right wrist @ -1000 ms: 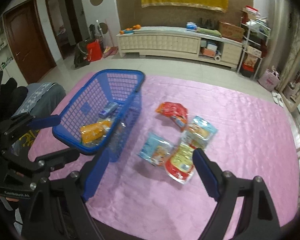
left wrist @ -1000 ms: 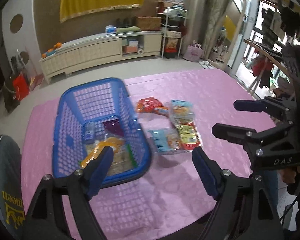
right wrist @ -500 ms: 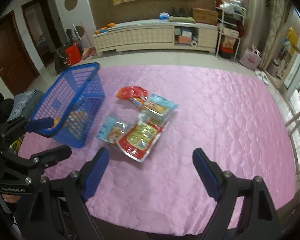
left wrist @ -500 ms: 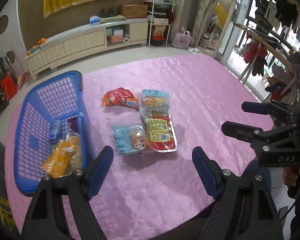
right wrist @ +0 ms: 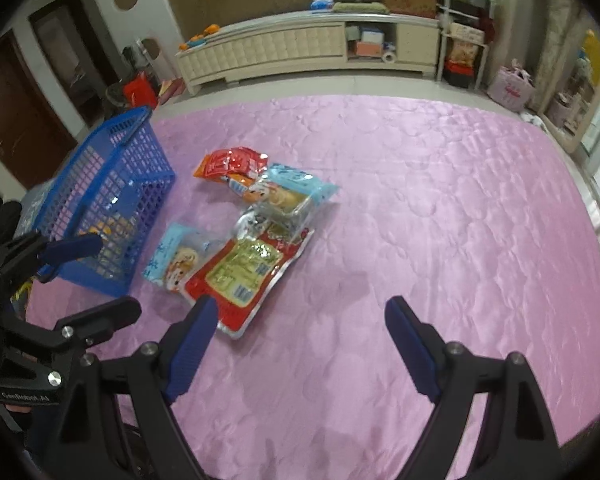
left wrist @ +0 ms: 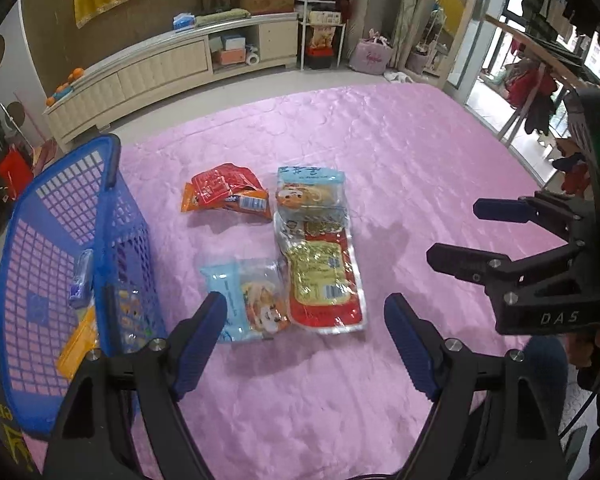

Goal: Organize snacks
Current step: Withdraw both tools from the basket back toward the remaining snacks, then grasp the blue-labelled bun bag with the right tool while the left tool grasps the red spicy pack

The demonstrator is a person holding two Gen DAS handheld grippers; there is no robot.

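You are at the reaching step, judging by the layout: some snacks already lie in the blue basket [left wrist: 60, 264] at the left edge of the pink-covered worktop [left wrist: 420, 184], and four packets wait loose on the cover just beside it. Your left hand-held gripper [left wrist: 302, 344] is spread wide with nothing between its blue pads, and it hangs above the near end of the cluster, the light-blue packet [left wrist: 248, 300] just ahead of its left finger [left wrist: 198, 344]. Your right hand-held gripper [right wrist: 296, 348] is equally wide and empty, hanging over bare cover, with the red-and-yellow packet [right wrist: 244, 272] just ahead of its left finger. That packet lies alongside the light-blue one, its far end tucked against a clear-and-blue packet [left wrist: 310, 196] farther in; a red-orange packet [left wrist: 224, 192] lies beside that one, closer to the basket. For the next move, pick one packet per gripper rather than both at once: the light-blue packet suits your left, being nearest the basket wall. These are flat, slippery film packs on a soft quilted cover, so bring the fingers down straddling a packet's narrow width and pinch a raised edge or seam, not the flat face. Watch that the overlapping red-and-yellow packet probably drags its neighbour when lifted.
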